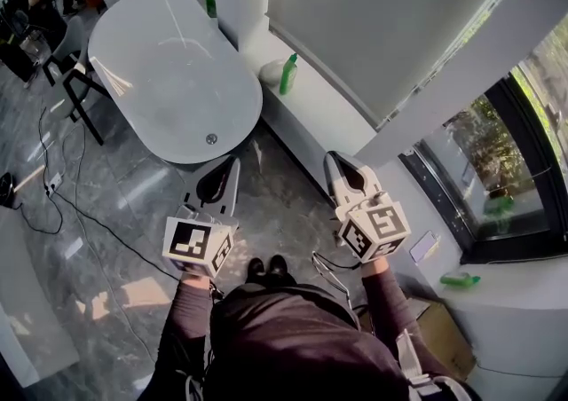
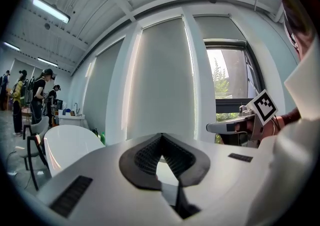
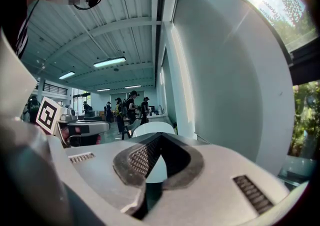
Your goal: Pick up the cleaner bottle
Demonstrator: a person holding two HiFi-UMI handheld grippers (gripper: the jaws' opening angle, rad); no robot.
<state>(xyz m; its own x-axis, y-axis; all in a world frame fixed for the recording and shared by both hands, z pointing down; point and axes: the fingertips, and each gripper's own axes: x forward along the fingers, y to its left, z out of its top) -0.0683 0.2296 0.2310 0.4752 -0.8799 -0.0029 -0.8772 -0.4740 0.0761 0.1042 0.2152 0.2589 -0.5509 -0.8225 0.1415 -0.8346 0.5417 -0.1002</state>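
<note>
**Both hand-held grippers empty, bottle on the ledge**

My left hand-held gripper (image 1: 229, 169) and right hand-held gripper (image 1: 337, 164) each have their jaws pressed together on nothing. The green cleaner bottle (image 1: 288, 74) stands upright on the white ledge (image 1: 319, 111) beside the bathtub (image 1: 169, 71), well apart from both

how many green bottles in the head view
3 green bottles: one upright on the ledge beside the bathtub, one farther back past the tub, one lying on the sill at right. A green shape in the window may be a reflection.
</note>
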